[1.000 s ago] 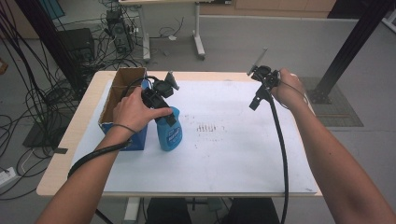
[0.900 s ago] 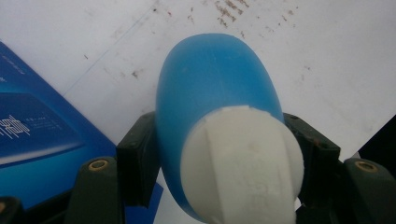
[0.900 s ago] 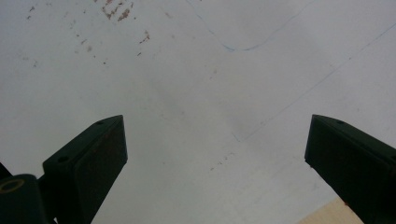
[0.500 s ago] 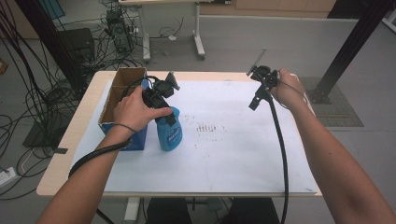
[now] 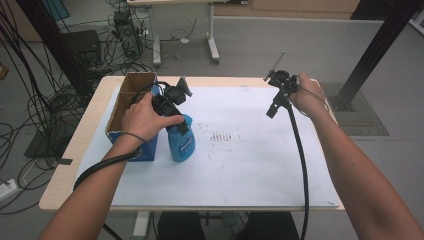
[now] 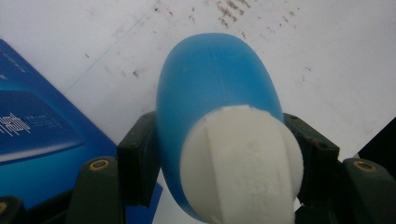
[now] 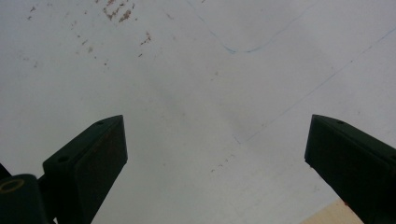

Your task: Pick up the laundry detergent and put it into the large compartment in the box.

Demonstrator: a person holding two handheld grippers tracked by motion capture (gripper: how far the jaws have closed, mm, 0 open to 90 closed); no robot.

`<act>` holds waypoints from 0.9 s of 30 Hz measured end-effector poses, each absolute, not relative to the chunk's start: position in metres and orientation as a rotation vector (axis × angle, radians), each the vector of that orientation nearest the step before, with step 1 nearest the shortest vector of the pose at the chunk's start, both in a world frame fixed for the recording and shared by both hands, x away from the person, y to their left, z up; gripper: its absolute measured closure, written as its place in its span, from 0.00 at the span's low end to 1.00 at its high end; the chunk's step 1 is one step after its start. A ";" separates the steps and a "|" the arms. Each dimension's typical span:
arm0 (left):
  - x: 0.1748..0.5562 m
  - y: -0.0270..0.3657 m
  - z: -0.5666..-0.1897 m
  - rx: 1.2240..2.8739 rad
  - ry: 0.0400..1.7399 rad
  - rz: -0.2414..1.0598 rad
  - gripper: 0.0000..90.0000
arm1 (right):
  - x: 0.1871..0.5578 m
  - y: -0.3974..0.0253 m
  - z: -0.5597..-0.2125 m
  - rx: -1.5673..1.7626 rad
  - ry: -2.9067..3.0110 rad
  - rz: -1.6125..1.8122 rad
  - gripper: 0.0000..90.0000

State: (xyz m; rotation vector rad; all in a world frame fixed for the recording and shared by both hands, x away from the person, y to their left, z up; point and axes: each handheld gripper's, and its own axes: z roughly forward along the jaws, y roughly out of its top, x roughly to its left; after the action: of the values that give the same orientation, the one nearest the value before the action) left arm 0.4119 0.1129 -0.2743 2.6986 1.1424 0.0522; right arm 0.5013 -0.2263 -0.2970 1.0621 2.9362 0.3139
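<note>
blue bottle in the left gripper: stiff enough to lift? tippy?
Blue bottle looks like rigid plastic; the left gripper jaws clamp just below its white cap without denting it. The rounded, smooth sides could slip. Tall and narrow beside the blue box, it probably tips if pushed high.

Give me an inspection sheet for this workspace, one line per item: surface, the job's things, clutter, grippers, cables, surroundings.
Surface: white sheet on a wooden table, with brown specks mid-sheet.
Job's things: blue bottle with white cap, upright beside the box.
Clutter: open cardboard box with blue sides at the table's left edge.
Grippers: left gripper clamped on the blue bottle near its cap; right gripper open above bare sheet.
Cables: one black cable trails from each gripper.
Surroundings: grey floor, tangled cables at left, another table's legs behind.
</note>
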 end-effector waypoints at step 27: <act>0.410 0.114 -0.275 2.684 1.147 0.060 0.41 | 0.506 -0.227 -0.297 1.052 2.940 0.284 0.06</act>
State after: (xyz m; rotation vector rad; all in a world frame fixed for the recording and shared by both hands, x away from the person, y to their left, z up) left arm 0.4102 0.1143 -0.2747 2.6843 1.1472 0.0595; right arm 0.5055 -0.2273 -0.2974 1.0519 2.9400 0.2838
